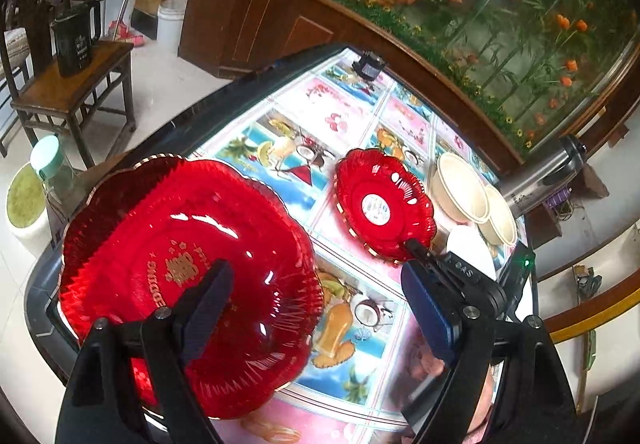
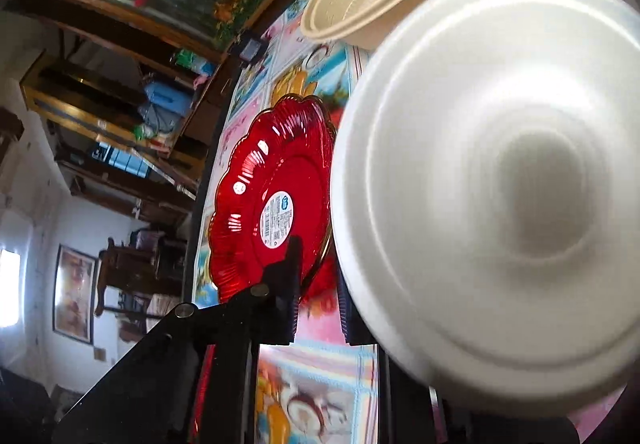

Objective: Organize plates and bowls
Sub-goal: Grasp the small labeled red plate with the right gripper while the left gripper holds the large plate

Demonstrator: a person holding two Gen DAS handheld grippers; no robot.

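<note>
Far left on the fruit-print tablecloth (image 1: 280, 115): large red plate (image 1: 180, 264) with gold lettering, lying flat near the table's edge. Above it, left gripper (image 1: 320, 304), jaws spread wide, one finger over the plate's middle, the other over bare cloth; holds nothing. Further right, at mid-table: small red plate (image 1: 384, 203) with scalloped gold rim and a round white label at its centre, resting on the cloth. At its near rim, right gripper (image 2: 318, 276), jaws drawn almost together with only a narrow strip of cloth showing between the fingers. Just right of that, white foam dish (image 1: 472, 252), blurred and very close in the right wrist view, covering one finger; cannot tell whether gripped. Beyond it, two beige bowls (image 1: 460, 187) side by side, touching. Far right, off the table, a steel flask (image 1: 544, 179) lying tilted.
</note>
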